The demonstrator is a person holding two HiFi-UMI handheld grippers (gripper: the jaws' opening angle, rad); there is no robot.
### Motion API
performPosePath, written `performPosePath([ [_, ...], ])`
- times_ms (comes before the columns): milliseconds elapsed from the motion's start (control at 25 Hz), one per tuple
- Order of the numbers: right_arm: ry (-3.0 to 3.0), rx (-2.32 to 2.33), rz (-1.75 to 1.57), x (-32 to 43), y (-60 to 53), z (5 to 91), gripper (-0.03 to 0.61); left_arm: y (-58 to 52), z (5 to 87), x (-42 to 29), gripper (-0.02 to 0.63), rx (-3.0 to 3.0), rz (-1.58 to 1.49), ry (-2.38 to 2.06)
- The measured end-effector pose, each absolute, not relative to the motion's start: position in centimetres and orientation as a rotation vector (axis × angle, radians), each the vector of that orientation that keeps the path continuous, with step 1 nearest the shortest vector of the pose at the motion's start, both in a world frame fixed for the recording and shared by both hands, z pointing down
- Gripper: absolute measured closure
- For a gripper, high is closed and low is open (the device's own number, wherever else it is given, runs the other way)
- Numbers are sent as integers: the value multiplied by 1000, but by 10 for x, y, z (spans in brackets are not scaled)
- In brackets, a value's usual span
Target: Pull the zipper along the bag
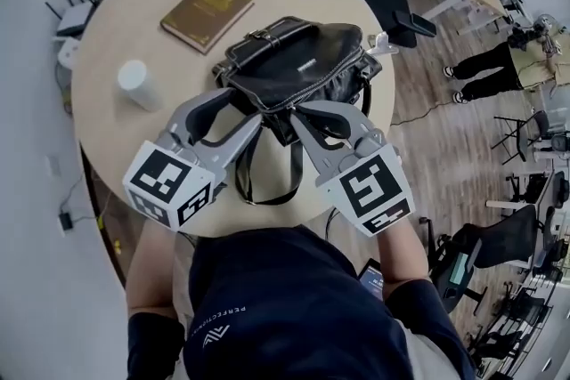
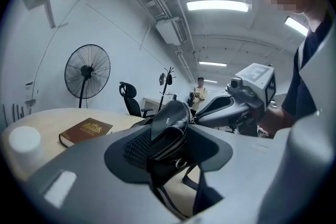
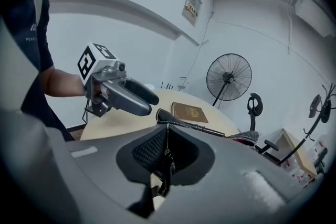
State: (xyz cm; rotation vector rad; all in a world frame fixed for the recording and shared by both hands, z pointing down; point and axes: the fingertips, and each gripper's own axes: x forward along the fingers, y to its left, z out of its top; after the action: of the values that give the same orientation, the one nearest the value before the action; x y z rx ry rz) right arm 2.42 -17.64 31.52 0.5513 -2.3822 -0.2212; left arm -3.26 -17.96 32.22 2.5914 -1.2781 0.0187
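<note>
Zipper pull (image 3: 166, 153), it seems, is pinched between the closed fingers (image 3: 149, 152) of the right gripper (image 3: 167, 139). The pinched thing is thin and dark, so this is judged, not known for sure. The near end of the bag (image 1: 298, 58) is seen between the fingers (image 2: 137, 144) of the left gripper (image 2: 169, 139). These are held apart and the bag is not squeezed by them. The zipper (image 2: 170, 145) teeth are seen there, along the top of the bag. The bag is laid on the round table (image 1: 116, 31), just in front of both grippers. A book (image 1: 207, 11) and a white cup (image 1: 138, 84) are set well apart from it.

For a good pull, the bag end should be held tight by the left fingers, so the bag is not dragged. The zipper pull should then be drawn slowly, straight along the teeth, and kept low. If it sticks, it should be eased, not yanked.
</note>
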Motion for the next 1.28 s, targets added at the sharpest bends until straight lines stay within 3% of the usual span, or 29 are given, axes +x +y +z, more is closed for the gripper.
performPosePath([
  [400,-2414,423,-107,23,-178,314,563,-185,320,-15,324,3000,306,-979],
  [640,-2415,402,-67,22,-179,314,563,-183,323,-1,318,3132,440,-759],
  [960,-2398,416,-52,20,-182,319,563,-190,327,2,425,3194,517,-714],
  [1280,-2363,428,-52,22,-184,318,563,-190,326,4,471,3198,519,-668],
])
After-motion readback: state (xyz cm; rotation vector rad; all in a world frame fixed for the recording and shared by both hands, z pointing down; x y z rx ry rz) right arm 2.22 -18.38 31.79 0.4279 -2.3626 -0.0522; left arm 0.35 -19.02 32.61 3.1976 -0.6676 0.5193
